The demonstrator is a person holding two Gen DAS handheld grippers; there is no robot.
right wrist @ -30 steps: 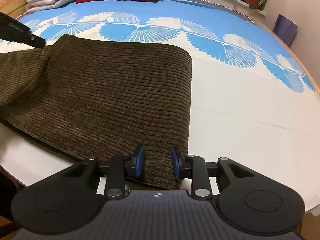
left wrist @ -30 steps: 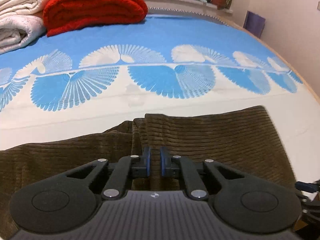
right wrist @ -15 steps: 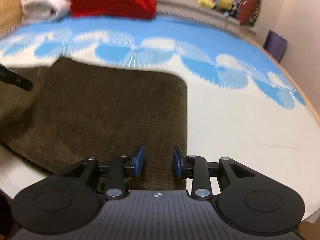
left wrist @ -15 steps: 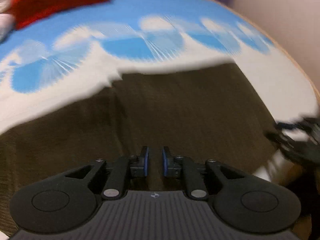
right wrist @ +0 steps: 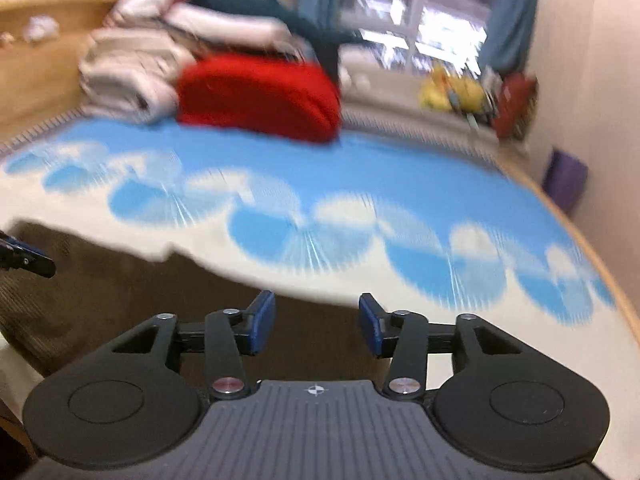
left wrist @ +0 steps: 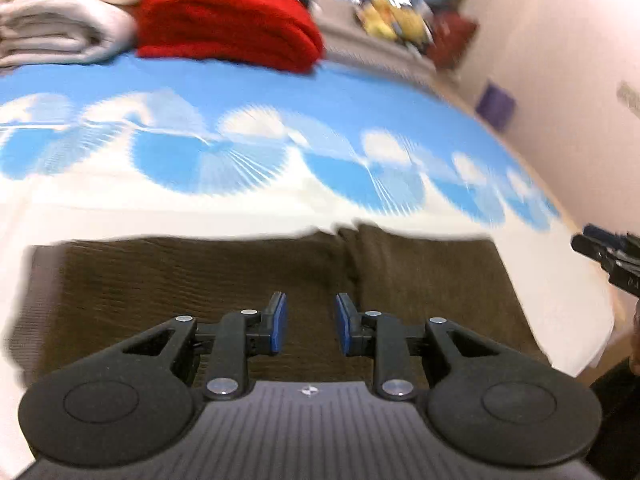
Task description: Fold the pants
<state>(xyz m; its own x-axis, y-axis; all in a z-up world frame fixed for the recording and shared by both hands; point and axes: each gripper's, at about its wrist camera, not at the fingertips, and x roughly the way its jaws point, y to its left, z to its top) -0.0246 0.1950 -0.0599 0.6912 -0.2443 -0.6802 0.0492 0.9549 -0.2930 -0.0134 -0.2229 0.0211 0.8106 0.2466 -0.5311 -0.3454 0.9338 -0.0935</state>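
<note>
Pants: brown corduroy, folded flat on bedspread.

The pants are laid flat near the bed's front edge; folded blankets are stacked behind them.

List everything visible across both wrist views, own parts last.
corduroy pants: one, brown, folded flat at bed's near edge
bedspread: one, blue and white fan print, under the pants
red blanket: one, folded, far end of bed
pale blankets: a stack, white, beside the red one
plush toys: several, yellow, window ledge
left gripper: black, blue pads, jaws opening, nothing between them
right gripper: same, jaws opening, empty
</note>
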